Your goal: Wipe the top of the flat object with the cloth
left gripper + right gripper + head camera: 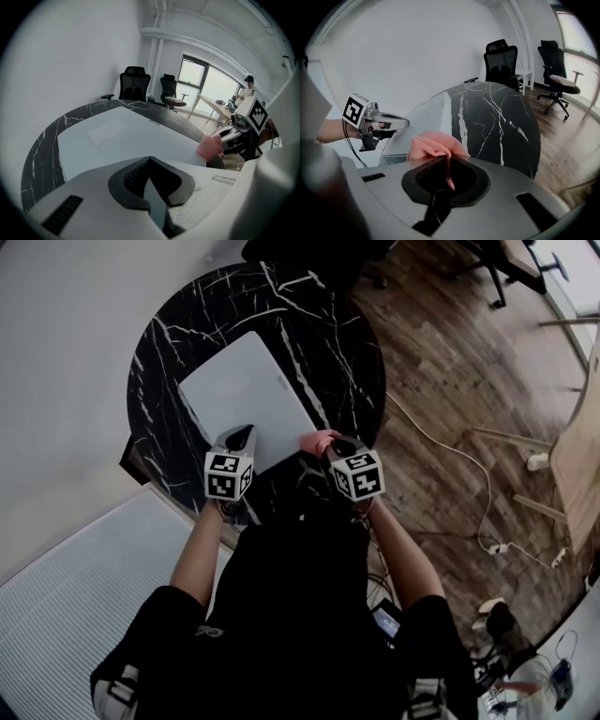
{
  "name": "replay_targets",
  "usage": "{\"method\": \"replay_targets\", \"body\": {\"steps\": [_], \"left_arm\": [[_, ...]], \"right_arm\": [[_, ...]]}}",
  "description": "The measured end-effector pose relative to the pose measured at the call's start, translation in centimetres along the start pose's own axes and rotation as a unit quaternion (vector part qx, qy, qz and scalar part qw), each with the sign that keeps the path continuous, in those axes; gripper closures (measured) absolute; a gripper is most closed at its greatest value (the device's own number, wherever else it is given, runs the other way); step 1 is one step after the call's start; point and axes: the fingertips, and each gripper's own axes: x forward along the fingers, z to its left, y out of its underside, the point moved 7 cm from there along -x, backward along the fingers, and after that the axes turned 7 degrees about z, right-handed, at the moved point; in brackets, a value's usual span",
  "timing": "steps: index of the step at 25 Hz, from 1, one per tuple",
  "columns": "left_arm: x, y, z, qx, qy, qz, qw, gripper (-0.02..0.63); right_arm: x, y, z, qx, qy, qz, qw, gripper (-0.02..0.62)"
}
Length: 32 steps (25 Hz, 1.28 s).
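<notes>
A flat white object (246, 397) lies on the round black marble table (347, 362). In the left gripper view the flat white object (126, 138) stretches ahead of my jaws. My left gripper (240, 435) is at the object's near edge; its jaws (149, 160) are shut with nothing seen between them. My right gripper (333, 442) is shut on a pink cloth (317, 440) at the object's near right corner. The pink cloth (436, 144) bunches out past my right gripper's (444, 159) tips, with the object's corner (423, 123) just beyond. The cloth (209, 147) also shows in the left gripper view.
A white wall and radiator panel (75, 587) are left of the table. Wooden floor (450, 381) with a white cable (469, 460) lies to the right, beside a wooden desk (577, 442). Black office chairs (501, 61) stand at the table's far side.
</notes>
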Motion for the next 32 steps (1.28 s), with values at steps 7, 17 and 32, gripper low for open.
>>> {"method": "replay_targets", "body": {"steps": [7,17,32], "left_arm": [[-0.9,-0.3,0.7,-0.022,-0.015,-0.006,0.9996,0.607],[-0.2,-0.3,0.9,-0.030,-0.038,0.019,0.9986,0.607],[0.1,-0.3,0.7,-0.051,-0.058,0.046,0.9960,0.607]], "right_arm": [[-1.3,-3.2,-0.7,-0.074,-0.018,0.003,0.997,0.588],[2.4,-5.0,-1.7,-0.081,-0.081,0.089,0.989,0.588],[5.0,-7.8,-2.4,-0.113,-0.117,0.112,0.980,0.588]]}}
